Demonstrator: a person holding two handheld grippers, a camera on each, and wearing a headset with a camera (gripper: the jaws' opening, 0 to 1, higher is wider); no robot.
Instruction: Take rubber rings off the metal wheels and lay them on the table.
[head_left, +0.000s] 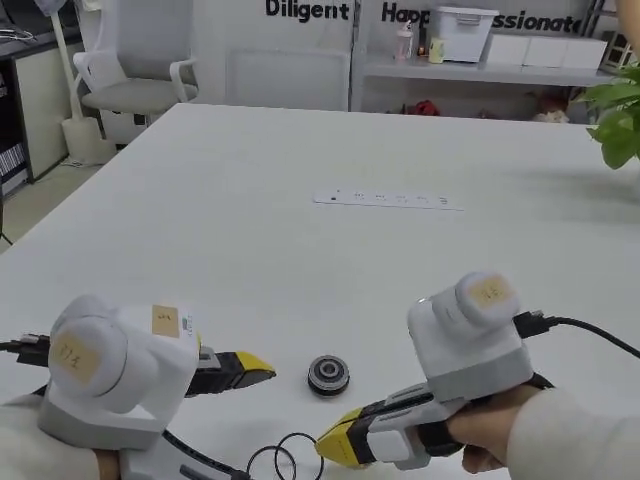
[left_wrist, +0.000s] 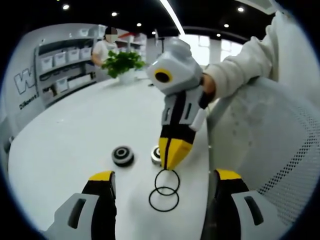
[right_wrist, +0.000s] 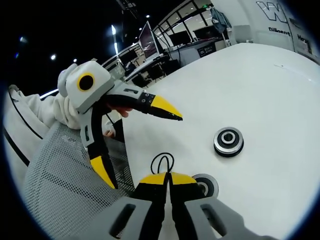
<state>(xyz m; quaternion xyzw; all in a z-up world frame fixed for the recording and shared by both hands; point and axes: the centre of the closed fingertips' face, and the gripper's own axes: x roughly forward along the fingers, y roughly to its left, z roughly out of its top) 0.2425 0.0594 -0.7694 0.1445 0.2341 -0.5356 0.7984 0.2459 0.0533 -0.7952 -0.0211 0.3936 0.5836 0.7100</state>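
While two thin black rubber rings (left_wrist: 166, 191) lie overlapping on the white table (head_left: 300, 150) near its front edge, the right gripper (right_wrist: 170, 179) points down just beside them, jaws pressed together. Its tip meets the rim of the nearer ring; cannot tell whether it pinches it. Left gripper (left_wrist: 165, 176) hovers low, facing the same spot, jaws spread wide with nothing between them. Small round metal wheel with a dark band (head_left: 328, 374) sits apart on the table, untouched. Second small metal wheel (right_wrist: 206, 186) sits right beside the right gripper's tip; its rim looks paler, likely stripped. Judged step: laying a ring down, or just done. Next move calls for one gripper to pin the banded wheel while the other hooks under the band and peels it off.
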